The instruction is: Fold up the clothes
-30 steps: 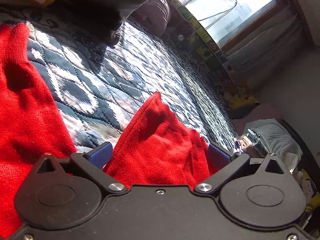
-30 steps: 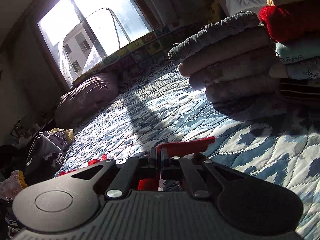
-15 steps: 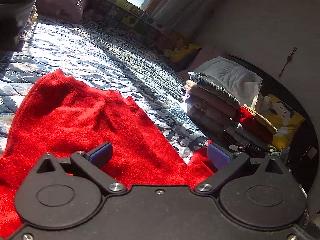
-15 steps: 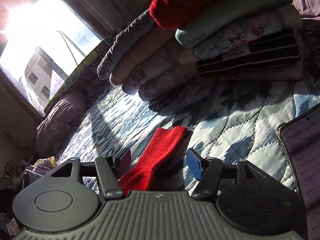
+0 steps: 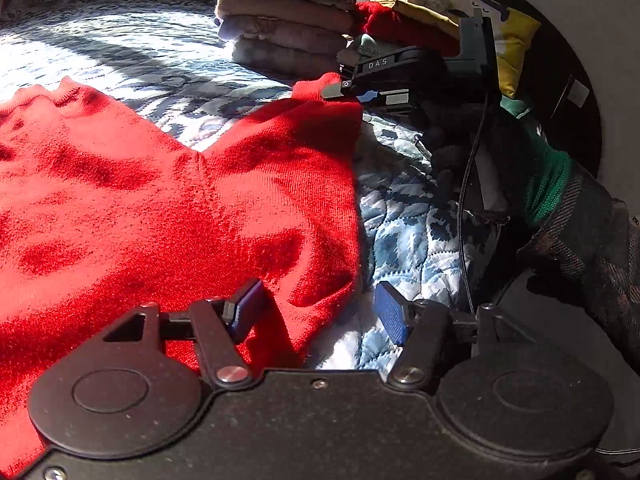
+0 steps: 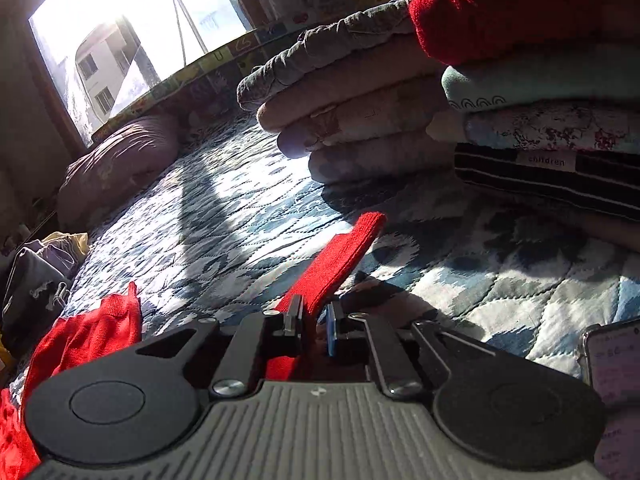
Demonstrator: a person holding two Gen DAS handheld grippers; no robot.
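Note:
A red knit sweater (image 5: 168,200) lies spread on the blue-and-white quilt (image 5: 404,236). My left gripper (image 5: 318,312) is open at the sweater's near right edge. A fold of that edge lies between its blue pads (image 5: 390,316), unpinched. At the sweater's far corner my right gripper (image 5: 352,88) holds the cloth. In the right wrist view the right gripper (image 6: 314,322) is shut on a narrow red edge of the sweater (image 6: 340,256), which sticks out ahead over the quilt. More red cloth (image 6: 92,332) bunches at lower left.
A stack of folded clothes (image 5: 280,28) (image 6: 380,120) stands just beyond the sweater. A phone (image 6: 612,360) lies on the quilt at right. A person's green cuff (image 5: 548,184) and plaid sleeve reach in from the right. A pillow (image 6: 120,160) and a window (image 6: 120,40) are at the far end.
The right gripper opened around the red edge half a second ago and has now shut on it. The left view swung right, from the window toward the folded stack, staying open.

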